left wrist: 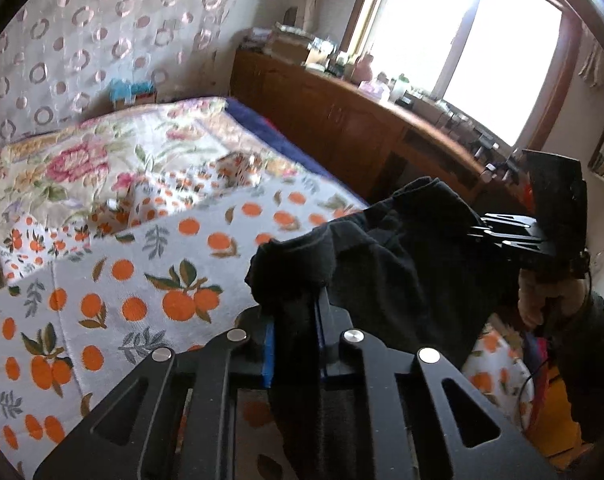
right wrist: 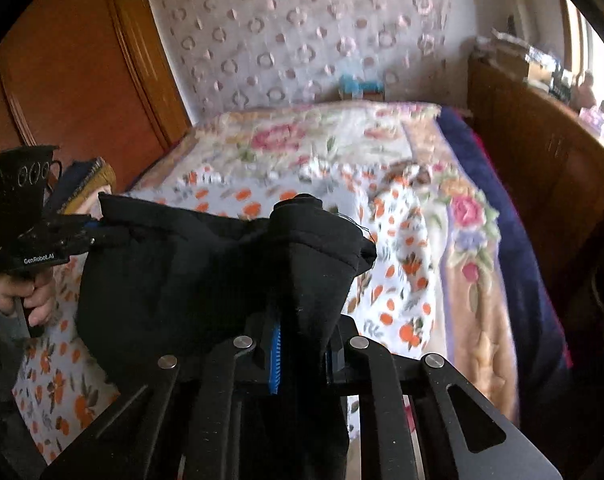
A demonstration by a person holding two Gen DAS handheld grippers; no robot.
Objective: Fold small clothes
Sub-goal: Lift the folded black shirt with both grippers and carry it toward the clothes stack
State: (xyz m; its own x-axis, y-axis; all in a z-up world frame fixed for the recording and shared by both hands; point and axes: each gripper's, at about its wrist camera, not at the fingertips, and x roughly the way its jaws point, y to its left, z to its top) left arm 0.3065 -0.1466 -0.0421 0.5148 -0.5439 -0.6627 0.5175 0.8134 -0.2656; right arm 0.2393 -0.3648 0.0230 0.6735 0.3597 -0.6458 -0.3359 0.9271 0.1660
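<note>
A small black garment (left wrist: 386, 264) hangs stretched between my two grippers, above a bed with an orange-print blanket (left wrist: 113, 276). My left gripper (left wrist: 295, 320) is shut on one bunched corner of it, the cloth pinched between its blue pads. In the left wrist view the right gripper (left wrist: 482, 232) holds the far end of the cloth. My right gripper (right wrist: 302, 340) is shut on the other corner of the black garment (right wrist: 189, 268). In the right wrist view the left gripper (right wrist: 89, 232) grips the cloth at the left, a hand (right wrist: 25, 296) around its handle.
A floral quilt (right wrist: 293, 140) covers the far half of the bed. A wooden cabinet (left wrist: 342, 120) with clutter on top runs along the window side. A wooden wardrobe (right wrist: 69, 72) stands at the left. A patterned curtain (left wrist: 101, 32) hangs behind the bed.
</note>
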